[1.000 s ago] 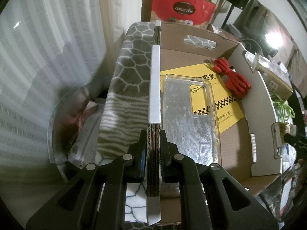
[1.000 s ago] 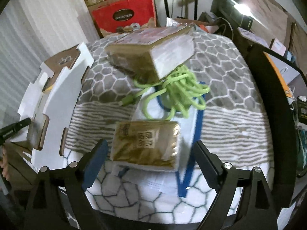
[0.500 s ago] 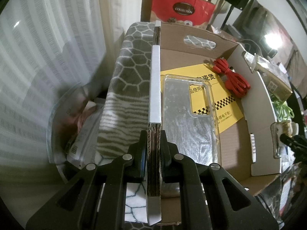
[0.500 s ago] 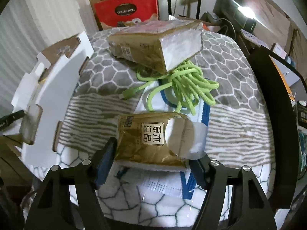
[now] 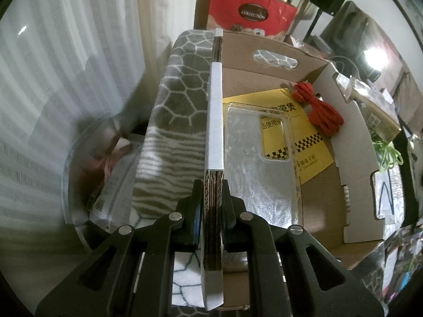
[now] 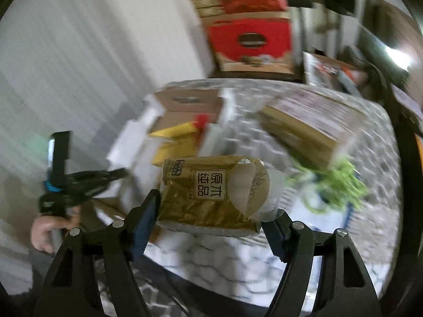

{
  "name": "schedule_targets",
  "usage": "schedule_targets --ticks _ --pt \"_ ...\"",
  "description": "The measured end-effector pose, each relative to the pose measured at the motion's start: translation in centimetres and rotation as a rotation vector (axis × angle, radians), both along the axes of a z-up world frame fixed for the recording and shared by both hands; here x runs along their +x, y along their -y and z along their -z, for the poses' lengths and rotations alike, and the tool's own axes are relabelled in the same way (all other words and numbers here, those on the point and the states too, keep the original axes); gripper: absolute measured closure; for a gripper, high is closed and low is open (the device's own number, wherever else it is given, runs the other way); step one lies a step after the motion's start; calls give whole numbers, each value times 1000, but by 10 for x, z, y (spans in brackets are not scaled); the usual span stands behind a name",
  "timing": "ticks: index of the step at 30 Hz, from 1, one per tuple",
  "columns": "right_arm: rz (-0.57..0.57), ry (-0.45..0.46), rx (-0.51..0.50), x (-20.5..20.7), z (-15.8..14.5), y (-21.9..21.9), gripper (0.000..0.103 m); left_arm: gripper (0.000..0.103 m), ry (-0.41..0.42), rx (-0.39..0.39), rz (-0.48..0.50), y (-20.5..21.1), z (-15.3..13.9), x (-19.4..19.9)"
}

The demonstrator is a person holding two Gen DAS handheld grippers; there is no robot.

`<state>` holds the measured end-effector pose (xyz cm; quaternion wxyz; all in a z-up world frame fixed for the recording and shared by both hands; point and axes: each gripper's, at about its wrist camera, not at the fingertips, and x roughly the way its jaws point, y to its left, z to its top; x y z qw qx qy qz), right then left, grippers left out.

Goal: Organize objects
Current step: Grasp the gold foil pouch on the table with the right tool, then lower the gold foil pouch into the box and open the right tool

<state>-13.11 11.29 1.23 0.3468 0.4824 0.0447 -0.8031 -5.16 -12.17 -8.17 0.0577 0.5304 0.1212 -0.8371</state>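
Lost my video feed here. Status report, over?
Left gripper clamped on cardboard box wall. Right gripper shut on gold packet, lifted above table. Box already holds phone case, red cable; room left.

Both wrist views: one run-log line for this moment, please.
left gripper: shut on cardboard box wall | right gripper: shut on gold packet, lifted

Gold tissue pack [image 6: 211,192], crinkled, flap torn open, clamped between right gripper [image 6: 211,220] fingers, lifted above table. Open cardboard box [image 5: 351,158] holding clear phone case [image 5: 259,174], red cable [image 5: 320,111], yellow sheet [image 5: 309,148].
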Motion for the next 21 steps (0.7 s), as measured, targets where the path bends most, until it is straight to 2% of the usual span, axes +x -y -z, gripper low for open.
schedule_targets --ticks 5,8,12,17,21 --pt "-151 -44 24 11 -1 61 28 93 0 3 -1 0 0 0" --pt "-205 -28 55 12 11 86 28 93 0 8 -1 1 1 0" --pt "-289 -28 69 15 24 111 28 92 -1 35 -6 5 2 2" --pt "-441 -89 158 26 45 136 28 92 -1 61 -11 9 2 1" --pt "-510 -123 211 30 59 145 28 91 -1 77 -11 10 0 3"
